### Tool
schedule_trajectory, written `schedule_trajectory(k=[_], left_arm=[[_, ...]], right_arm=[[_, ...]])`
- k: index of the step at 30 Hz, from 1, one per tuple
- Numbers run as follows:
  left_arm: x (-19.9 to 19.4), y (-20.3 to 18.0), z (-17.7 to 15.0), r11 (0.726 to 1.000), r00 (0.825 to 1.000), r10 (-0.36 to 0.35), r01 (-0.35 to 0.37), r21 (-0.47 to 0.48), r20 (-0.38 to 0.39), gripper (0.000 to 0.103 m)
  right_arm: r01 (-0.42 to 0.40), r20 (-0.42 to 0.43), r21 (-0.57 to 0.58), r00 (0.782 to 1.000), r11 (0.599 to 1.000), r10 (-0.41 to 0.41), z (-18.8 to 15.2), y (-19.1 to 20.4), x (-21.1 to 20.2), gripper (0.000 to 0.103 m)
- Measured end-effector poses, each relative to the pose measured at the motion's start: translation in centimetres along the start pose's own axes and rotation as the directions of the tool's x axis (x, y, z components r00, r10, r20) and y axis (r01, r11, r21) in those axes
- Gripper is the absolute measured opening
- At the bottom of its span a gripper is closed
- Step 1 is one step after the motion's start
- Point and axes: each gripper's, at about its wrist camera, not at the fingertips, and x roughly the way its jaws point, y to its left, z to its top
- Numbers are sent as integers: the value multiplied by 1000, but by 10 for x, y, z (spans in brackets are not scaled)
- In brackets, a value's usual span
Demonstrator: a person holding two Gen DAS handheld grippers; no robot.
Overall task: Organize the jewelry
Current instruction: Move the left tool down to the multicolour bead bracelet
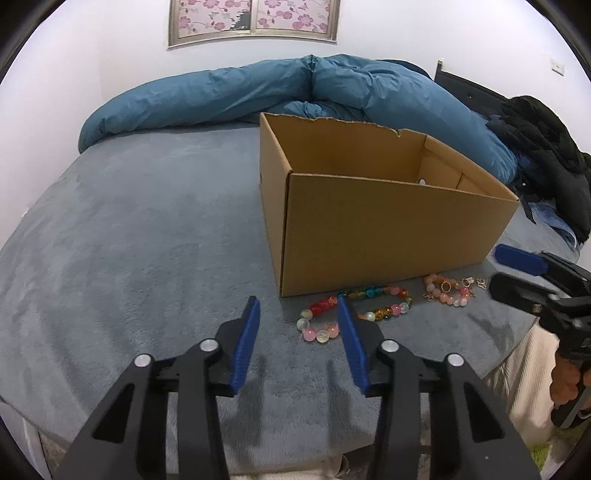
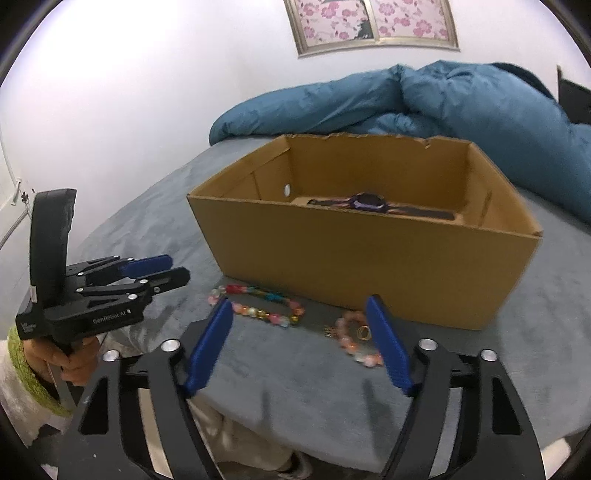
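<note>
An open cardboard box (image 1: pixel 388 229) stands on the grey bed; in the right wrist view (image 2: pixel 369 258) a dark watch with a purple face (image 2: pixel 369 202) lies inside it. A colourful beaded bracelet (image 1: pixel 384 295) (image 2: pixel 258 302) lies in front of the box. A pink beaded bracelet with gold rings and earrings (image 1: pixel 448 291) (image 2: pixel 354 338) lies to its right. My left gripper (image 1: pixel 299 306) is open and empty, just left of the colourful bracelet. My right gripper (image 2: pixel 299 306) is open and empty above the jewelry; it also shows at the left view's right edge (image 1: pixel 517 273).
A blue duvet (image 1: pixel 295 96) is bunched at the back of the bed. Dark clothes (image 1: pixel 546 155) lie at the right. The grey blanket (image 1: pixel 129 240) spreads to the left of the box. A framed flower picture (image 1: pixel 255 18) hangs on the wall.
</note>
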Motion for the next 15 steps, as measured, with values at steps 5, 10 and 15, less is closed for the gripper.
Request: schedule_trajectory(k=[5,10,15], left_arm=[[16,-8,-1,996,1000,-10,10,88,-7,29],[35,-6,-1,992,998,-40,45,122,-46,22],[49,-3,1,989,995,-64,74,125,-81,20]], right_arm=[[-6,-45,-12,999,1000,6,1,8,27,49],[5,-105,-32,994,999,-9,0,10,52,38],[8,-149,-23,989,1000,-12,0,7,66,29]])
